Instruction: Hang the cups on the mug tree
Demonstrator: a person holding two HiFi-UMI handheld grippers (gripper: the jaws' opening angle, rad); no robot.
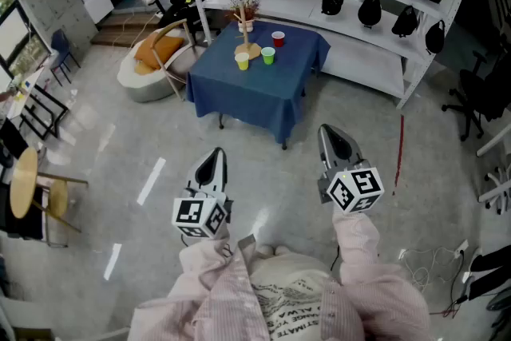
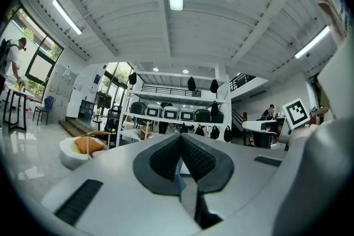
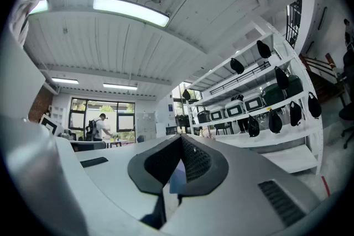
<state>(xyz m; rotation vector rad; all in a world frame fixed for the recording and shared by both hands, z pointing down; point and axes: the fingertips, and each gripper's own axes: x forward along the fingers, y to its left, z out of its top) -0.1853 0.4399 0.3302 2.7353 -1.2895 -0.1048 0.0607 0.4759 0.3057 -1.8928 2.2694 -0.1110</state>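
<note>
The mug tree (image 1: 246,29) stands on a bench (image 1: 255,96) draped in blue cloth, well ahead of both claws and roughly between the lines they point along. Three cups stand on the cloth around it. The yellow cup (image 1: 242,61) and the green cup (image 1: 267,55) are just beside the tree's base, on the side nearer the claws. The red cup (image 1: 278,38) sits a little beyond, toward the right claw's side. The left claw (image 2: 180,143) is held level with its jaws pressed together and nothing between them. The right claw (image 3: 181,143) is the same, closed tight and empty. Each carries a marker cube (image 1: 200,216) close to the person's pink sleeves (image 1: 363,239). Beyond the bench runs white shelving (image 1: 351,40) hung with black bags (image 1: 371,9). Off toward the left claw's side of the bench sits a round chair (image 1: 144,80) with an orange cushion (image 1: 158,50).
</note>
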